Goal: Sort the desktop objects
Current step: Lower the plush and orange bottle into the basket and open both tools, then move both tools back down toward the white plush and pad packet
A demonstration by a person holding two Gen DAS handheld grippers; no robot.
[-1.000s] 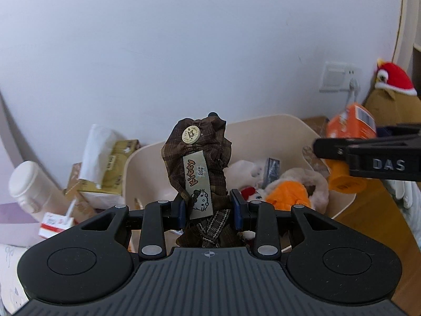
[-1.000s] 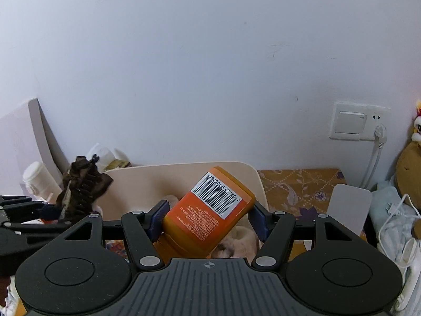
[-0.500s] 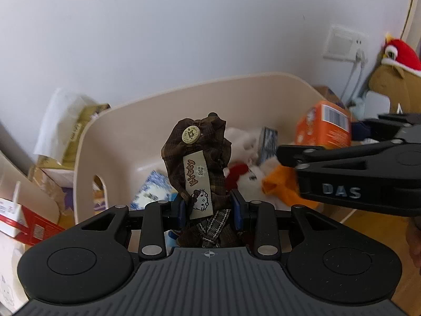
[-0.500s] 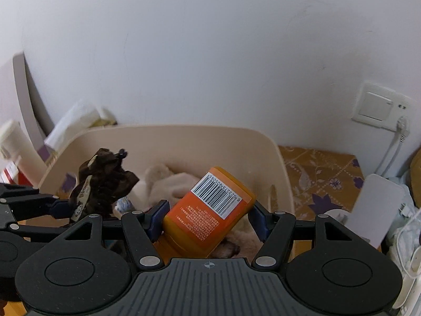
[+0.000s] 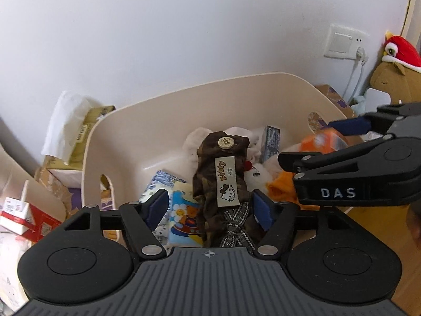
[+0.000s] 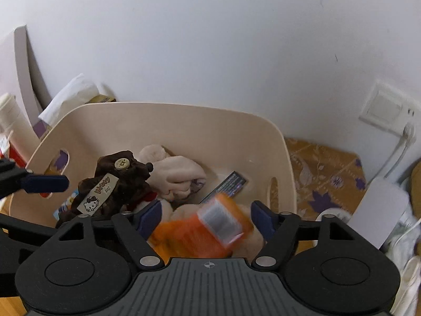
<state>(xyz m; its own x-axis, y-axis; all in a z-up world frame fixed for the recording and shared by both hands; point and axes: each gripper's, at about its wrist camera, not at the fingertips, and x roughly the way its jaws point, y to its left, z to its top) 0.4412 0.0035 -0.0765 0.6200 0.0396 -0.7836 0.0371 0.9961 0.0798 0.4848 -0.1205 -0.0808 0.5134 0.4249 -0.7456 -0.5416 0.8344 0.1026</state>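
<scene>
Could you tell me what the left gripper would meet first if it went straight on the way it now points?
Probably the brown fabric doll, which sits between the left gripper's just-opened jaws, apparently unpressed, over the beige bin; depth is hard to judge.

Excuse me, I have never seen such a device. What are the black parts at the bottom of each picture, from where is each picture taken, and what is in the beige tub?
There is no robot here. A person holds a hand tool with a two-finger claw in each hand, and a wide-angle camera on each tool looks forward along its fingers. One picture comes from the left claw, the other from the right claw. Each also sees the other claw from the side.

Both hang over a beige tub by the wall, which holds soft toys, a pale cloth and small packets.

Both claws have just been opening. The brown cloth toy with a cat label sits between the left claw's blue pads, which no longer press it. The orange bottle is blurred between the right pads, apparently dropping into the tub.
</scene>
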